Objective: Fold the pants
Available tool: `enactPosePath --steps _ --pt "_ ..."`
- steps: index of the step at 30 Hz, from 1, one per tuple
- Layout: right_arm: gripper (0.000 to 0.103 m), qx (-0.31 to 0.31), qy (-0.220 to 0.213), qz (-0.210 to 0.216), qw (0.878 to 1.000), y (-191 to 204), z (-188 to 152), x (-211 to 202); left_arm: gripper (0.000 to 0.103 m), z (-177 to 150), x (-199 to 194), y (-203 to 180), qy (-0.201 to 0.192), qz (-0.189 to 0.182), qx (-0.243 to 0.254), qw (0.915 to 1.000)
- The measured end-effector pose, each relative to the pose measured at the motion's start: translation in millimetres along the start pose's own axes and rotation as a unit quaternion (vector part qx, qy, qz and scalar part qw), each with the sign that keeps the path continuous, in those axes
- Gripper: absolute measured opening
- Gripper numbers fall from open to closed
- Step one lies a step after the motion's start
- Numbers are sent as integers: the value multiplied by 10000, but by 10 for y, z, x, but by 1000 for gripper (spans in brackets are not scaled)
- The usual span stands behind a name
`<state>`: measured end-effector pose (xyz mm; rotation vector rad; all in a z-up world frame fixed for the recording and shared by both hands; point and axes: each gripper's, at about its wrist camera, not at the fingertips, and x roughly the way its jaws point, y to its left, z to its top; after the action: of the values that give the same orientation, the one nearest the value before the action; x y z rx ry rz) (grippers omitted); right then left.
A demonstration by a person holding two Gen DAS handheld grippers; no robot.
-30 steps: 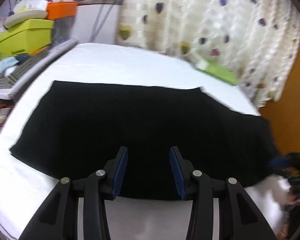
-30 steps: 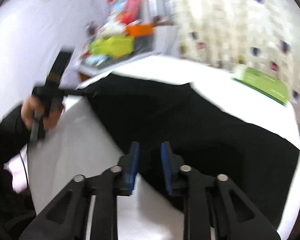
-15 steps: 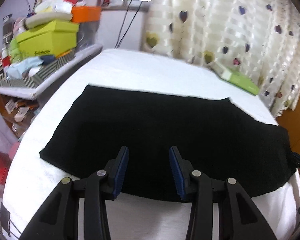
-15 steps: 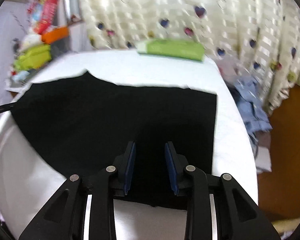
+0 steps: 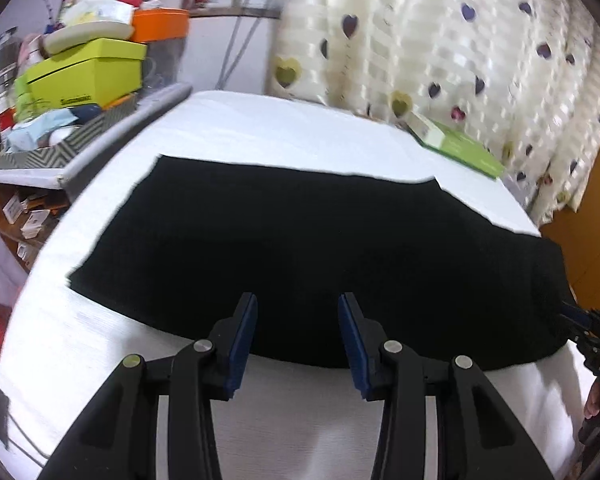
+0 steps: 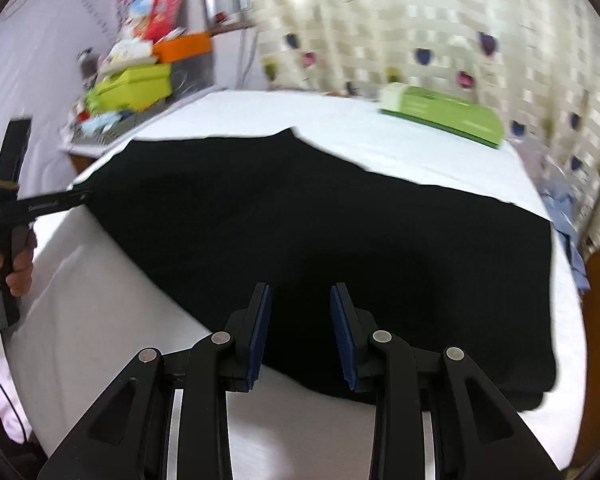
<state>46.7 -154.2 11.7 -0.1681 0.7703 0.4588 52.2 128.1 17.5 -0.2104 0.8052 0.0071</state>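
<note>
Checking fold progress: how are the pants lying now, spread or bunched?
Spread flat. The pants lie smooth and dark across the white bed, edges straight. Whether they are already folded double I cannot tell.

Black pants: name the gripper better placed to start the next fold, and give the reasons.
Likely the right gripper: open, it frames the black pants near their wide end and corner. The left gripper, also open, sits mid-edge, away from any corner.
</note>
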Motion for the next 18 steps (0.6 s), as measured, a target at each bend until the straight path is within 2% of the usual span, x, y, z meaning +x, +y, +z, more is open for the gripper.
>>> enactPosePath --steps 2,5,18 --pt "36 -97 265 -35 9996 53 -33 153 45 -32 56 -79 85 78 82 9999" --pt "37 -82 168 -108 9998 90 1 117 45 -54 55 -158 94 278 200 9994" --pt "37 150 -83 95 9998 295 -77 -78 45 -210 -271 -467 -114 193 302 9993"
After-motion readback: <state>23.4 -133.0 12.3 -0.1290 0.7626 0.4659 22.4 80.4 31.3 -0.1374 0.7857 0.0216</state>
